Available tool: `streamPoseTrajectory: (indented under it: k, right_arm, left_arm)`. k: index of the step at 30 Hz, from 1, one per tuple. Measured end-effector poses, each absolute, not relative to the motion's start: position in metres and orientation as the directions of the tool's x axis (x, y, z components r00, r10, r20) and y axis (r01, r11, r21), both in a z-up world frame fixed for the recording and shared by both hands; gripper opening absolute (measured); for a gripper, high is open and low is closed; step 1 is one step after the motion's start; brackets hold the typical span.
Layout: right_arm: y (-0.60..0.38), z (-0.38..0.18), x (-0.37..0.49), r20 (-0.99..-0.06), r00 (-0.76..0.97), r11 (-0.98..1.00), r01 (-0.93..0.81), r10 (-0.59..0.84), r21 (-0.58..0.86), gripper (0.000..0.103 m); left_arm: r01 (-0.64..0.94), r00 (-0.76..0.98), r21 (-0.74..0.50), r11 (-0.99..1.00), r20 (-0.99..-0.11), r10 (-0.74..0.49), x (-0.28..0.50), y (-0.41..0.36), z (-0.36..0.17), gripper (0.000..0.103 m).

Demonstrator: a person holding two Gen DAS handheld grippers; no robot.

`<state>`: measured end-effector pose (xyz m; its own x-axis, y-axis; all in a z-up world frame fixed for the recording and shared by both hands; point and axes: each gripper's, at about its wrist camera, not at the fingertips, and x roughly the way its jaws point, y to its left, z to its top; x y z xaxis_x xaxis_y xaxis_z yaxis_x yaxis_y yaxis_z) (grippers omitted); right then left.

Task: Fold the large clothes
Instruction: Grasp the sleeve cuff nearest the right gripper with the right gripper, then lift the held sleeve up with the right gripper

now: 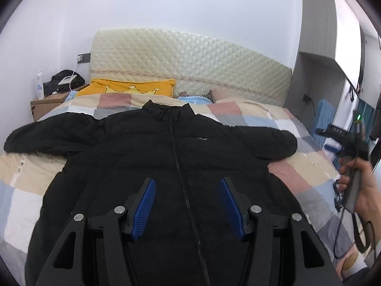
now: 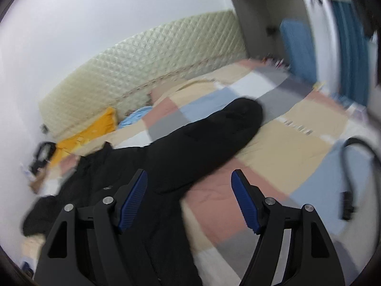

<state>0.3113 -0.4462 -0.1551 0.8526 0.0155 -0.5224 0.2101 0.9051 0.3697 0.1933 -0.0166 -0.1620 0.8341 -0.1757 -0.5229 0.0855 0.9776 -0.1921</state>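
A black padded zip-up jacket (image 1: 166, 162) is lying flat, front up, sleeves spread on a pastel checked bed quilt (image 1: 309, 166), ready for folding. The left gripper (image 1: 188, 183) is hovering above its zip, jaws apart and empty; the right gripper (image 2: 189, 178), also apart and empty, is facing the jacket's sleeve (image 2: 214, 133) just ahead.

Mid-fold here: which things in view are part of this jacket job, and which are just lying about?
Part of the job:
- black jacket, spread flat, zipped
- its sleeve
- left gripper, open over the jacket
- right gripper, open
- checked quilt

Lying about:
- yellow pillow
- blue cloth
- bottle
- black bag
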Motion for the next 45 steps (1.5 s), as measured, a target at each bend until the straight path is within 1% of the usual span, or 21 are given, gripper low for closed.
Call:
streamPoseTrajectory:
  k: [2, 4, 9, 10, 12, 14, 17, 22, 26, 29, 31, 32, 33, 34, 35, 36, 37, 39, 41, 43, 45]
  right_arm:
    - [-0.469, -0.172, 0.329, -0.506, 0.858, 0.861, 0.192, 0.086, 0.472, 0.073]
    - [-0.493, -0.190, 0.347, -0.511, 0.851, 0.818, 0.210, 0.117, 0.536, 0.073]
    - [-0.567, -0.238, 0.391, -0.585, 0.801, 0.744, 0.312, 0.128, 0.590, 0.074]
    - [-0.579, -0.245, 0.396, -0.586, 0.799, 0.729, 0.320, 0.136, 0.606, 0.075]
    - [-0.607, -0.262, 0.408, -0.579, 0.802, 0.690, 0.337, 0.147, 0.641, 0.084]
    - [-0.626, -0.277, 0.422, -0.573, 0.803, 0.657, 0.346, 0.161, 0.669, 0.084]
    - [-0.655, -0.306, 0.454, -0.536, 0.819, 0.578, 0.341, 0.204, 0.741, 0.084]
    - [-0.687, -0.330, 0.515, -0.512, 0.839, 0.527, 0.357, 0.182, 0.771, 0.084]
    - [-0.708, -0.337, 0.557, -0.496, 0.857, 0.525, 0.360, 0.141, 0.771, 0.084]
    - [-0.715, -0.339, 0.580, -0.452, 0.878, 0.521, 0.315, 0.158, 0.793, 0.085]
    - [-0.714, -0.337, 0.593, -0.451, 0.875, 0.555, 0.291, 0.174, 0.779, 0.083]
    - [-0.714, -0.337, 0.599, -0.455, 0.873, 0.574, 0.283, 0.178, 0.768, 0.072]
    - [-0.711, -0.336, 0.601, -0.462, 0.870, 0.599, 0.279, 0.173, 0.751, 0.048]
    - [-0.708, -0.336, 0.603, -0.472, 0.864, 0.613, 0.279, 0.175, 0.739, 0.039]
    - [-0.705, -0.336, 0.601, -0.468, 0.865, 0.616, 0.271, 0.182, 0.740, 0.026]
    - [-0.703, -0.333, 0.598, -0.459, 0.870, 0.632, 0.254, 0.182, 0.732, 0.017]
    - [-0.701, -0.330, 0.596, -0.454, 0.873, 0.649, 0.243, 0.178, 0.721, 0.014]
    - [-0.701, -0.322, 0.585, -0.472, 0.869, 0.672, 0.261, 0.149, 0.693, 0.008]
    - [-0.706, -0.309, 0.571, -0.481, 0.872, 0.687, 0.294, 0.092, 0.665, 0.006]
    - [-0.713, -0.297, 0.555, -0.473, 0.880, 0.688, 0.327, 0.027, 0.648, 0.006]
    - [-0.721, -0.293, 0.542, -0.499, 0.866, 0.692, 0.385, -0.042, 0.610, 0.006]
  left_arm:
    - [0.078, 0.837, -0.198, 0.977, -0.519, -0.172, 0.196, -0.014, -0.163, 0.056]
    - [0.063, 0.838, -0.202, 0.977, -0.521, -0.162, 0.201, -0.012, -0.165, 0.056]
    - [0.021, 0.817, -0.218, 0.976, -0.558, -0.142, 0.210, -0.008, -0.178, 0.056]
    - [0.014, 0.809, -0.216, 0.976, -0.571, -0.138, 0.214, -0.008, -0.182, 0.056]
    - [0.003, 0.797, -0.208, 0.978, -0.590, -0.128, 0.224, -0.010, -0.190, 0.056]
    - [-0.013, 0.790, -0.192, 0.981, -0.604, -0.108, 0.238, -0.014, -0.197, 0.056]
    - [-0.026, 0.776, -0.189, 0.982, -0.623, -0.099, 0.256, -0.017, -0.207, 0.056]
    - [-0.057, 0.756, -0.198, 0.978, -0.649, -0.087, 0.281, -0.017, -0.226, 0.056]
    - [-0.061, 0.738, -0.167, 0.984, -0.671, -0.068, 0.298, -0.024, -0.237, 0.056]
    - [-0.060, 0.747, -0.172, 0.983, -0.661, -0.071, 0.303, -0.026, -0.238, 0.056]
    - [-0.054, 0.759, -0.173, 0.983, -0.647, -0.072, 0.303, -0.027, -0.235, 0.056]
    - [-0.052, 0.764, -0.158, 0.986, -0.642, -0.062, 0.303, -0.027, -0.233, 0.056]
    - [-0.054, 0.766, -0.146, 0.988, -0.640, -0.053, 0.303, -0.027, -0.232, 0.056]
    - [-0.064, 0.765, -0.149, 0.987, -0.642, -0.047, 0.303, -0.025, -0.232, 0.056]
    - [-0.073, 0.762, -0.169, 0.983, -0.645, -0.054, 0.303, -0.021, -0.232, 0.056]
    - [-0.078, 0.757, -0.215, 0.973, -0.649, -0.082, 0.302, -0.015, -0.233, 0.056]
    - [-0.084, 0.755, -0.232, 0.969, -0.650, -0.090, 0.301, -0.012, -0.233, 0.056]
    - [-0.127, 0.754, -0.159, 0.979, -0.657, -0.009, 0.299, -0.011, -0.230, 0.056]
    - [-0.125, 0.747, -0.126, 0.984, -0.665, 0.010, 0.297, -0.012, -0.229, 0.056]
    - [-0.109, 0.739, -0.180, 0.978, -0.672, -0.042, 0.293, -0.010, -0.228, 0.056]
    - [-0.101, 0.729, -0.219, 0.971, -0.680, -0.077, 0.290, -0.007, -0.226, 0.056]
